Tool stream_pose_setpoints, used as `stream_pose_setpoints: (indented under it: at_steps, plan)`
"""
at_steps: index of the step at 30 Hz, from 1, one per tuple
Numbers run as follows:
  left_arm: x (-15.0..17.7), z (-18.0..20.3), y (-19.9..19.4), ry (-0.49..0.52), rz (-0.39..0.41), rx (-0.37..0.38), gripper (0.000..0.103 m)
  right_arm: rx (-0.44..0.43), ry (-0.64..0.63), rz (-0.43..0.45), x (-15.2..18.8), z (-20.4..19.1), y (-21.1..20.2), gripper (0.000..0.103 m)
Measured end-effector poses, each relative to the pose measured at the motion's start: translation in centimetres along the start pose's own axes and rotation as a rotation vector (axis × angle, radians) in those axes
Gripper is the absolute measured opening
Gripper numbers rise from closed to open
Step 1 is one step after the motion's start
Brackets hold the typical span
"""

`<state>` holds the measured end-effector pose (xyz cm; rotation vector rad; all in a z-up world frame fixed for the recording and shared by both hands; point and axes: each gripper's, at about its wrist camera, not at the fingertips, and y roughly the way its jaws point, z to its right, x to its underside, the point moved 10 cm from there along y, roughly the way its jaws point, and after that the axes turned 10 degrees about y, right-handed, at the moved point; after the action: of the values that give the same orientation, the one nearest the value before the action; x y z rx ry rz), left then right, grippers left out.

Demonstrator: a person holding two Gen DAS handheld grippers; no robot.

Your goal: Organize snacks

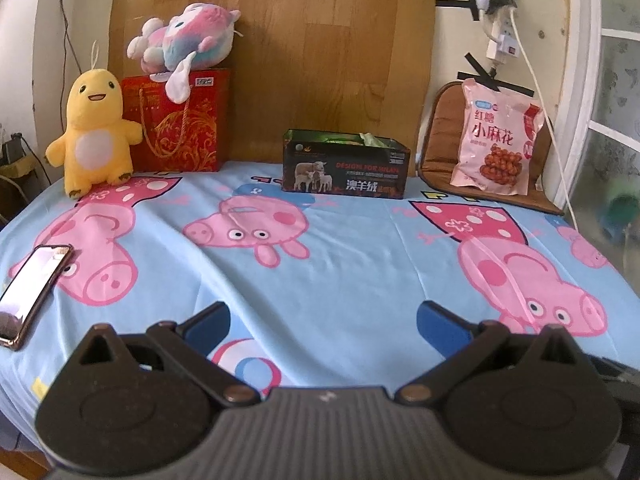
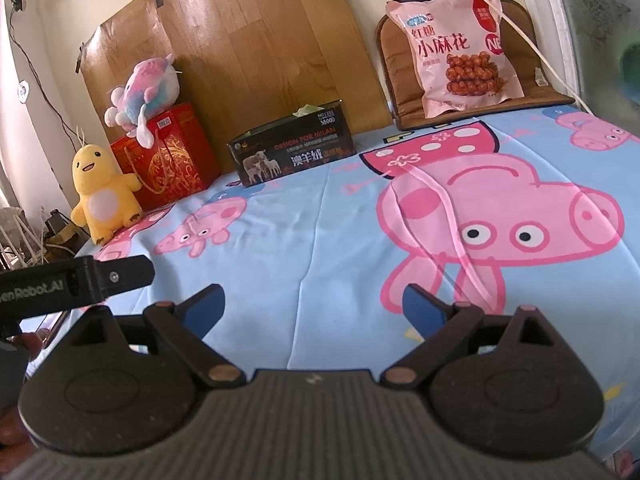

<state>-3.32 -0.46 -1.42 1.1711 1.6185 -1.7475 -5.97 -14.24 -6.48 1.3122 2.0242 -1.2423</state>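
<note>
A pink snack bag [image 1: 496,140] leans on a brown cushion [image 1: 440,136] at the far right of the bed; it also shows in the right wrist view [image 2: 456,52]. A black open-top box [image 1: 344,166] with something green inside stands at the back middle, also in the right wrist view [image 2: 292,148]. My left gripper [image 1: 324,320] is open and empty above the near bed. My right gripper [image 2: 314,304] is open and empty above the sheet. The left gripper's body [image 2: 76,280] shows at the left of the right wrist view.
A yellow plush [image 1: 94,136], a red gift bag [image 1: 180,120] and a pink-blue plush [image 1: 184,40] on it stand at the back left. A phone [image 1: 32,292] lies at the near left. A white cable [image 1: 540,92] hangs at the right wall.
</note>
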Motion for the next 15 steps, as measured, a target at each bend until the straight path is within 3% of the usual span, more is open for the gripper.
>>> stream_pose_setpoints:
  at_steps: [6,12,15]
  plan:
    - [-0.3,-2.1,-0.1,-0.070,0.026,-0.038,0.103,0.008,0.013,-0.007,0.1,0.3,0.2,0.097]
    - [-0.8,-3.0,-0.4,-0.071,0.060,-0.116,0.103,0.007,0.012,-0.002,0.0,0.3,0.1,0.097]
    - [-0.8,-2.8,-0.5,-0.056,0.064,-0.115,0.103,0.007,0.012,-0.007,0.1,0.3,0.2,0.097]
